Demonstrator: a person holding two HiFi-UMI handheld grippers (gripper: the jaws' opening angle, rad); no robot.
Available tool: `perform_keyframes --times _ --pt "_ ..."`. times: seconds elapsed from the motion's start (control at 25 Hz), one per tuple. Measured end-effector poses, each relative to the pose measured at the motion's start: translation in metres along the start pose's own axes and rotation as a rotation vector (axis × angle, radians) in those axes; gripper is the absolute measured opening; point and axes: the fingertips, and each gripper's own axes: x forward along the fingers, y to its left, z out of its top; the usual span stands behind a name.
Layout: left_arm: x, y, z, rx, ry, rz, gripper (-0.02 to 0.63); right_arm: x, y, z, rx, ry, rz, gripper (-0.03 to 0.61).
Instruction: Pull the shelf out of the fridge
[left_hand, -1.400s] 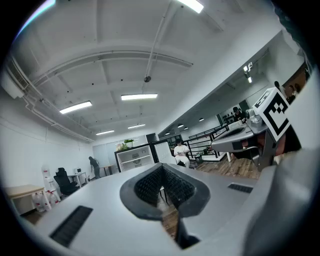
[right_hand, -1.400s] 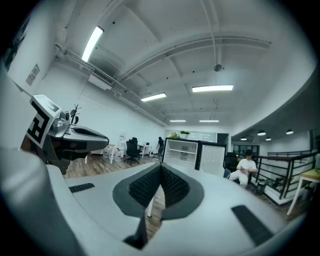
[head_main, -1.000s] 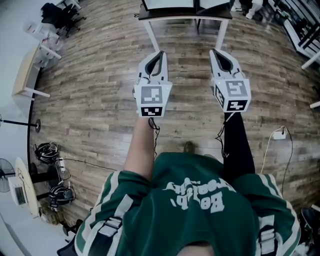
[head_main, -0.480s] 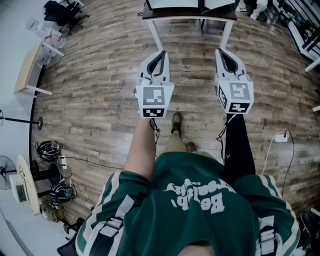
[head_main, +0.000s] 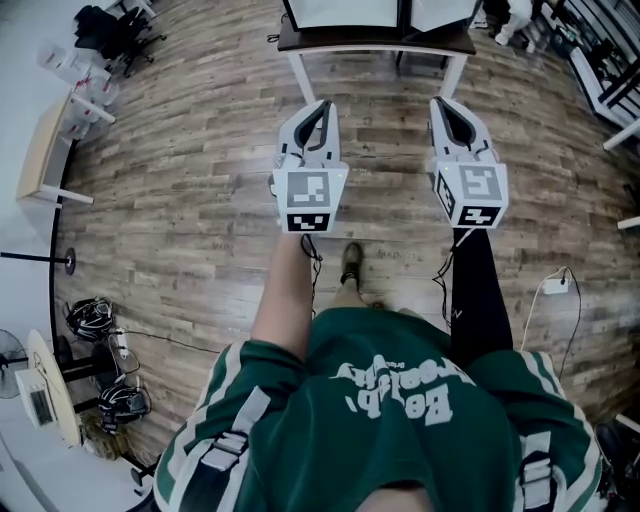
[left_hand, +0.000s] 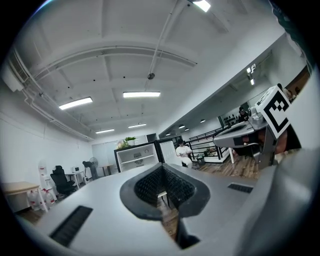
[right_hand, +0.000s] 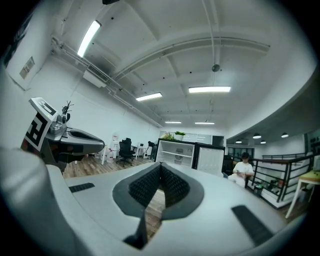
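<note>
Far ahead stands the fridge (left_hand: 136, 157), a black-framed box with a white inside and shelves, its door (left_hand: 167, 149) swung open; the right gripper view shows the fridge (right_hand: 176, 152) too. In the head view it rests on a dark table with white legs (head_main: 372, 44) at the top edge. My left gripper (head_main: 320, 108) and right gripper (head_main: 443, 105) are held level side by side over the wooden floor, well short of that table. Both are shut with nothing between the pads, as seen on the left gripper (left_hand: 161, 170) and the right gripper (right_hand: 160, 170).
A person in white (right_hand: 244, 172) sits by a black railing (right_hand: 280, 180) to the right of the fridge. A light desk (head_main: 40, 150) and office chairs (head_main: 120, 30) stand at the left. Cables and a power strip (head_main: 555, 285) lie on the floor at the right, bags (head_main: 90, 310) at the left.
The person has stepped forward: a foot has come out in front, and the table at the top has drawn nearer. Both grippers have travelled forward with the body, still shut.
</note>
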Motion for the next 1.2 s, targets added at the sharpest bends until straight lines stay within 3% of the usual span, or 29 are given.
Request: perform_keyframes --times 0.64,1.2 --pt "0.105 0.085 -0.002 -0.011 -0.034 -0.054 0.017 0.126 -0.018 0.021 0.018 -0.012 -0.061 0.009" --pt "0.153 0.13 -0.027 -0.014 -0.032 -0.108 0.017 0.191 -0.006 0.017 0.046 -0.02 -0.072 0.009"
